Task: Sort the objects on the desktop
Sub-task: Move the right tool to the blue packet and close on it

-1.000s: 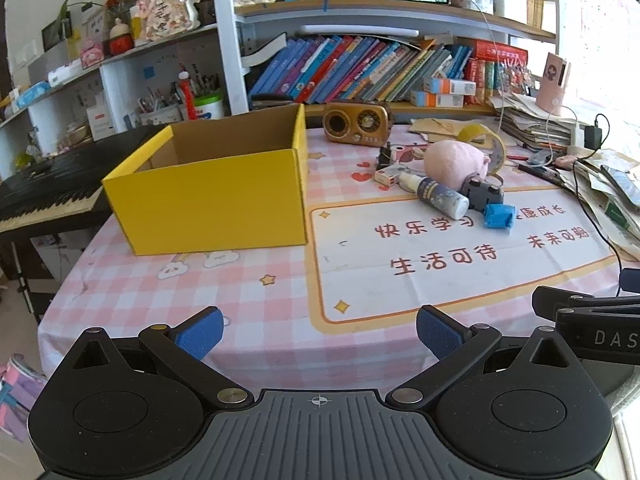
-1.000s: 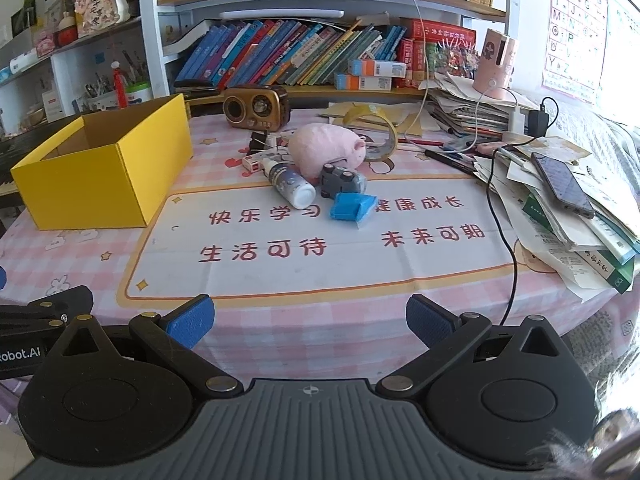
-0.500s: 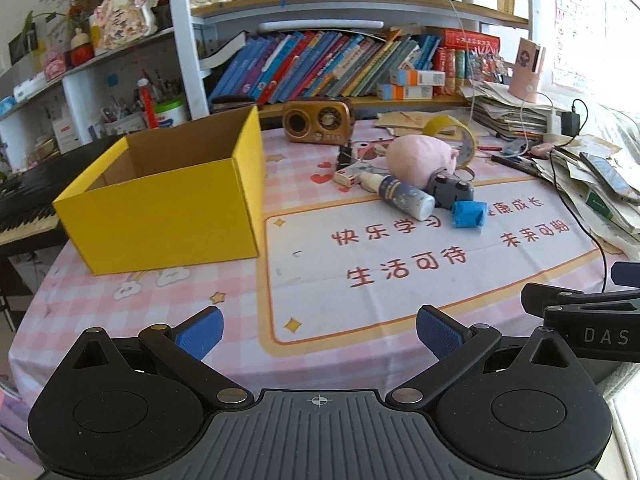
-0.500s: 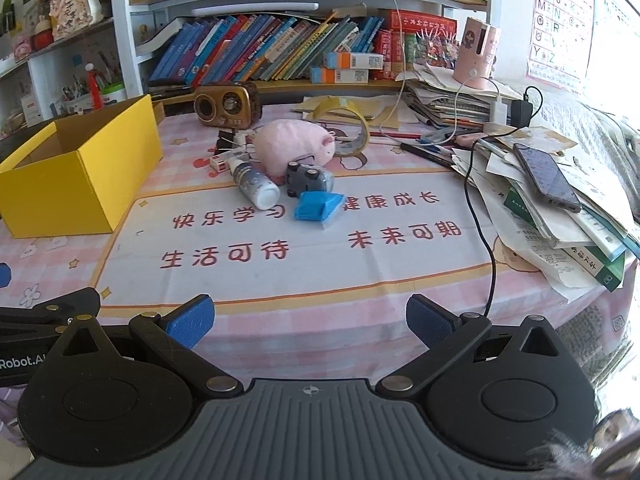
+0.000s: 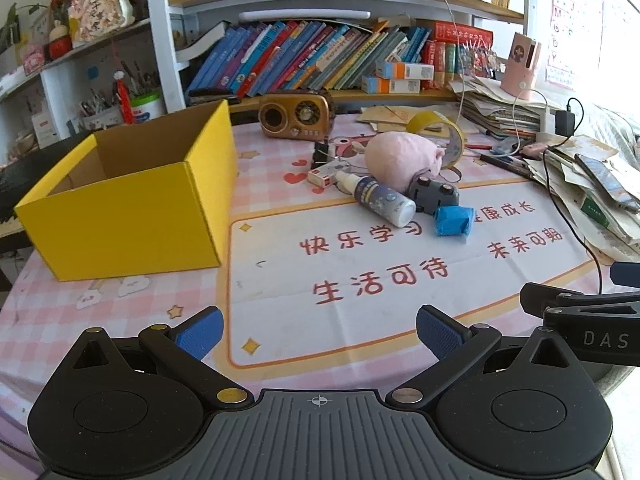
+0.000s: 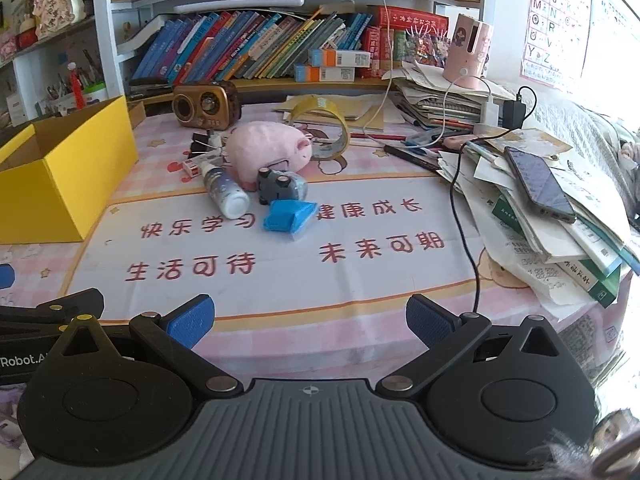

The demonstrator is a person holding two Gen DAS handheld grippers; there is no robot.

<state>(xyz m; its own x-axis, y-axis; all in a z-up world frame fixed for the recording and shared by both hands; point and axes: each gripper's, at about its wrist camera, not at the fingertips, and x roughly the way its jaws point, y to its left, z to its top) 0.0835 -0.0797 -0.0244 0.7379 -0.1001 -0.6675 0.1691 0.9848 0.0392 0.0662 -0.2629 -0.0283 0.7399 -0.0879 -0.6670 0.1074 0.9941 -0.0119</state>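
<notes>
My left claw (image 5: 318, 332) stands wide open with nothing between its blue pads, low over the near edge of the bench (image 5: 100, 320), which wears a pink checked cloth and a white mat with red characters. My right claw (image 6: 308, 320) is spread open and empty too, beside the left one at the same near edge.

The things to sort lie in a small heap well ahead of both claws, past the red characters. From the left wrist camera the heap sits ahead and to the right of centre; from the right wrist camera, ahead and a little left. Nearest me is a crumpled blue packet (image 6: 290, 216), just in front of a small grey toy car (image 6: 280, 186). To the car's left a white bottle with a dark blue label (image 6: 222, 188) lies on its side, its base toward me. Behind them rests a pink plush pig (image 6: 266, 148), and a roll of yellowish tape (image 6: 324, 130) stands on edge just behind the pig.

The open yellow cardboard box (image 5: 132, 200) stands to the left of the heap, apart from it, ahead-left of my left claw.
</notes>
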